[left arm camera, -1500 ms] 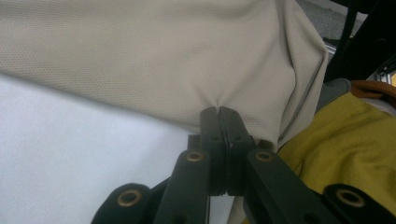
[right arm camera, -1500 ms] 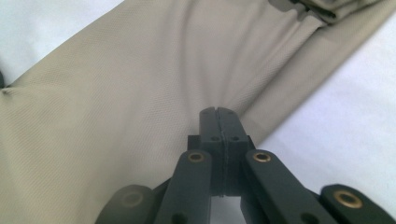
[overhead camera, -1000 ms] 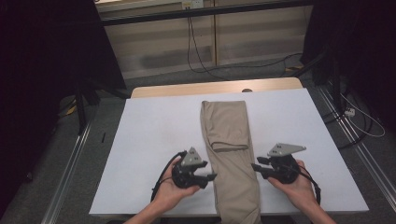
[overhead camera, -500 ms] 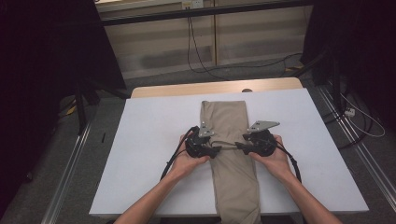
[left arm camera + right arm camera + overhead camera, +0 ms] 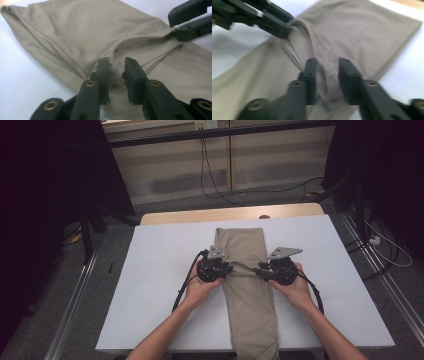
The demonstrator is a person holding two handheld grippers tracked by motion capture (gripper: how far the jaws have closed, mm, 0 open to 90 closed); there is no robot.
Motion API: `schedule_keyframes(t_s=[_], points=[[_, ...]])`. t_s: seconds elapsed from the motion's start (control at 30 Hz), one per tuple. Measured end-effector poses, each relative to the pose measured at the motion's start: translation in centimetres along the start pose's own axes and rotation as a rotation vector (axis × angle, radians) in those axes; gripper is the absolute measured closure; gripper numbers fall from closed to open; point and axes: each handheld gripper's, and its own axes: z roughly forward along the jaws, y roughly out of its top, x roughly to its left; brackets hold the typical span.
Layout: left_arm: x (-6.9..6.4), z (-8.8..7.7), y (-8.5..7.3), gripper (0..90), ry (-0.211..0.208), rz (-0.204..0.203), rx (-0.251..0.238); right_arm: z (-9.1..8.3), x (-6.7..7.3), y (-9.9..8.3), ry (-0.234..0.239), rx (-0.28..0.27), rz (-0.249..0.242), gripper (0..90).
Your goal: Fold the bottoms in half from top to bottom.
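We see a white-covered rectangular table with a bare wooden far edge — on it, down its middle, lies a long folded beige cloth.

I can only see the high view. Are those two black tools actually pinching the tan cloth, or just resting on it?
Observer: Pinching. The left tool has just been closing its jaws, and a ridge of the cloth is bunched up between them.
Operator: And the right one?
Observer: The right tool also has a raised fold of the cloth squeezed between its jaws, with fine pleats fanning out from it.
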Motion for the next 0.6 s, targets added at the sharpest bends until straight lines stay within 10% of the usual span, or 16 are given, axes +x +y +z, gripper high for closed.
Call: schedule_keyframes(t_s=[0.2,0.37,0.6], points=[[0.4,0.0,0.3,78.9,-0.018,-0.044,-0.006,1.4,0.1,-0.5,-0.004,0.07,-0.067,49.6],[0.9,0.0,0.3,79.7,-0.031,-0.07,-0.015,1.4,0.1,-0.6,-0.006,0.056,-0.069,73.5],[-0.1,-1.7,0.9,82.6,-0.07,-0.075,-0.039,0.1,-0.3,-0.1,-0.003,0.036,-0.024,84.7]])
